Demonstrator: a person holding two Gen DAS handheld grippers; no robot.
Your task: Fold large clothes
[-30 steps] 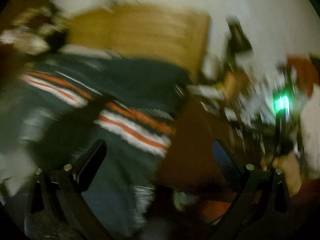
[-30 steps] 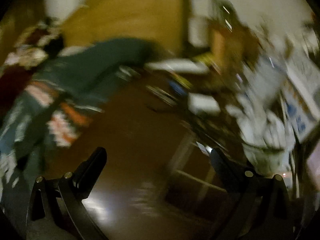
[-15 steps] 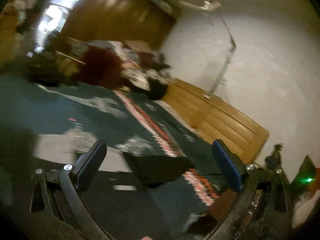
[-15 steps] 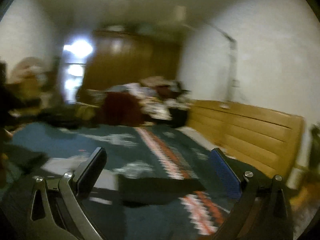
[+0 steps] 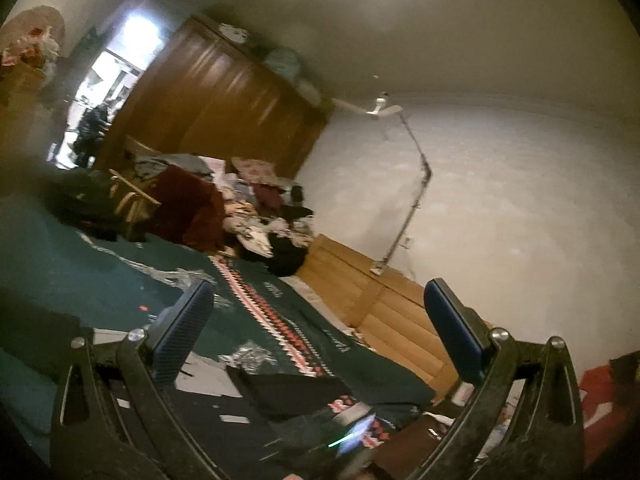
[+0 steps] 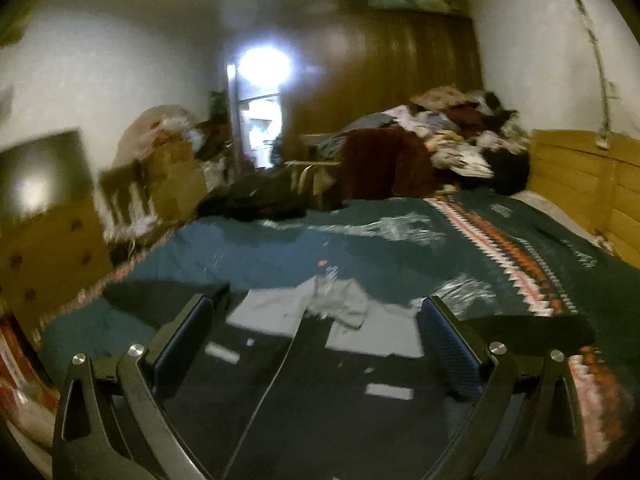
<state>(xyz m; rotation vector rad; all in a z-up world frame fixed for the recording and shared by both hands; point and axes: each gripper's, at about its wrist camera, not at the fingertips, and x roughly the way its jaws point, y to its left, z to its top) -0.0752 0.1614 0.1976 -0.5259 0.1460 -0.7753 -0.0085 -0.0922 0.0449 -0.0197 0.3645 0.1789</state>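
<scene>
A dark garment with a pale grey inner part [image 6: 320, 344] lies spread on a bed covered by a dark green blanket [image 6: 280, 256] with an orange and white zigzag band. My right gripper [image 6: 316, 344] is open just above the garment's near part, with nothing between its fingers. In the left wrist view the same dark garment [image 5: 288, 392] shows low in the frame. My left gripper [image 5: 320, 332] is open and tilted upward over the bed, holding nothing.
A heap of clothes [image 6: 452, 140] and a dark red cloth [image 6: 384, 164] lie at the bed's far end. A wooden headboard [image 6: 580, 184] runs along the right. A tall wooden wardrobe [image 5: 216, 108] stands behind. Boxes and clutter [image 6: 160, 172] line the left wall.
Both grippers have swung up from the floor and bedside clutter toward the bed. The right one now faces the garment squarely. Both stayed open.
</scene>
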